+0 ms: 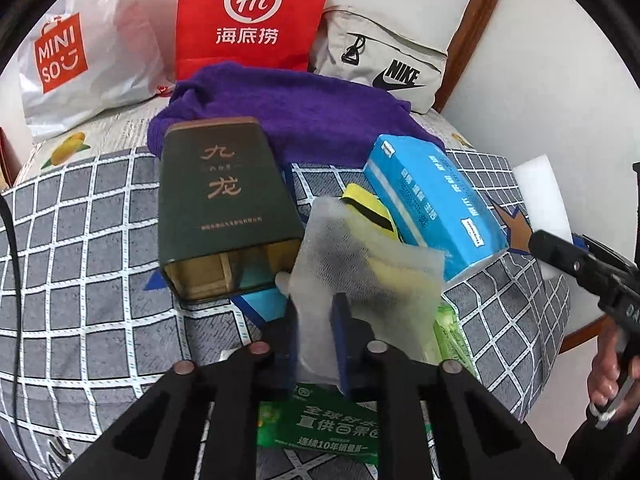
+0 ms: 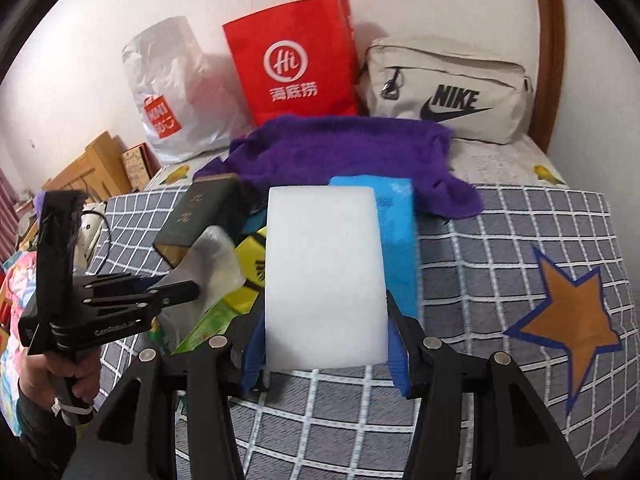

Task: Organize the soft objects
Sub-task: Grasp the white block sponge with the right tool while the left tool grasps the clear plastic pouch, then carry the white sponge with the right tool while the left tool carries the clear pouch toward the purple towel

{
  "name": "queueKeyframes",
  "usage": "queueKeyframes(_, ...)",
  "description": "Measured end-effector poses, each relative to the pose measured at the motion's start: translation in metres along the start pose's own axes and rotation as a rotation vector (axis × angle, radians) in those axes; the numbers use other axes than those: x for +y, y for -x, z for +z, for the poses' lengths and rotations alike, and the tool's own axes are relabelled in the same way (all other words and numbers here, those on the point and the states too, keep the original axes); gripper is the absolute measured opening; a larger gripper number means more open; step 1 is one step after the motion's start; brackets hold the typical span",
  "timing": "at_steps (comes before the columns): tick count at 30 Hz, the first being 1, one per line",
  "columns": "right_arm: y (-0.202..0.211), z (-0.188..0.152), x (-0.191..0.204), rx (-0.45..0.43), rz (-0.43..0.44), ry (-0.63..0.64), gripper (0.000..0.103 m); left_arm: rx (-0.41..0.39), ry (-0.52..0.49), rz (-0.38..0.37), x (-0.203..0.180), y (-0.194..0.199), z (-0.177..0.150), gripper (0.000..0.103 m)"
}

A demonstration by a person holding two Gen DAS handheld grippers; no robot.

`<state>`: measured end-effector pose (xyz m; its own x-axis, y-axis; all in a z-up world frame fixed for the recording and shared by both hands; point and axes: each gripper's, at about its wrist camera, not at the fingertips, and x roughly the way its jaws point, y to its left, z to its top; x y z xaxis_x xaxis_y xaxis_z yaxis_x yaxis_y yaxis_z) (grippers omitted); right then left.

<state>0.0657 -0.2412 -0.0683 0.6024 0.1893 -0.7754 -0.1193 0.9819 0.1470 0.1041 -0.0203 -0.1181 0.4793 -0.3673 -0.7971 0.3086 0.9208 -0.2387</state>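
In the left wrist view my left gripper (image 1: 318, 332) is shut on a thin translucent white cloth (image 1: 352, 256), which stands up between the blue pads. Behind the cloth lie a yellow-and-black sponge (image 1: 372, 208), a blue tissue pack (image 1: 432, 208) and a purple towel (image 1: 288, 120). A dark green tin (image 1: 224, 200) lies on its side at the left, its open end toward me. In the right wrist view my right gripper (image 2: 326, 350) is shut on a white foam block (image 2: 324, 280), lifted off the blanket. The left gripper (image 2: 176, 292) and its cloth (image 2: 216, 256) show there at the left.
A grey checked blanket (image 2: 480, 280) with an orange star covers the bed. At the back wall stand a white plastic bag (image 2: 176, 92), a red paper bag (image 2: 292, 64) and a beige Nike bag (image 2: 448, 88). A green packet (image 1: 320, 428) lies under my left gripper.
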Motion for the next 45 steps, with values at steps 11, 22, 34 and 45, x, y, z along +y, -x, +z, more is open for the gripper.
queueKeyframes(11, 0.006, 0.019, -0.008, -0.033, -0.006, -0.006, 0.051, -0.086, -0.031, 0.043, 0.007, 0.036, 0.018, 0.005)
queueKeyframes(22, 0.006, 0.058, -0.005, -0.076, -0.051, 0.032, 0.051, -0.132, 0.042, 0.045, 0.032, 0.055, 0.062, 0.005)
queueKeyframes(34, -0.027, 0.113, -0.03, -0.071, -0.128, 0.056, 0.051, -0.176, 0.074, 0.051, 0.061, 0.052, 0.125, 0.005)
queueKeyframes(45, -0.087, 0.16, -0.05, -0.04, -0.152, 0.07, 0.051, -0.188, 0.085, 0.044, 0.074, 0.017, 0.182, 0.005)
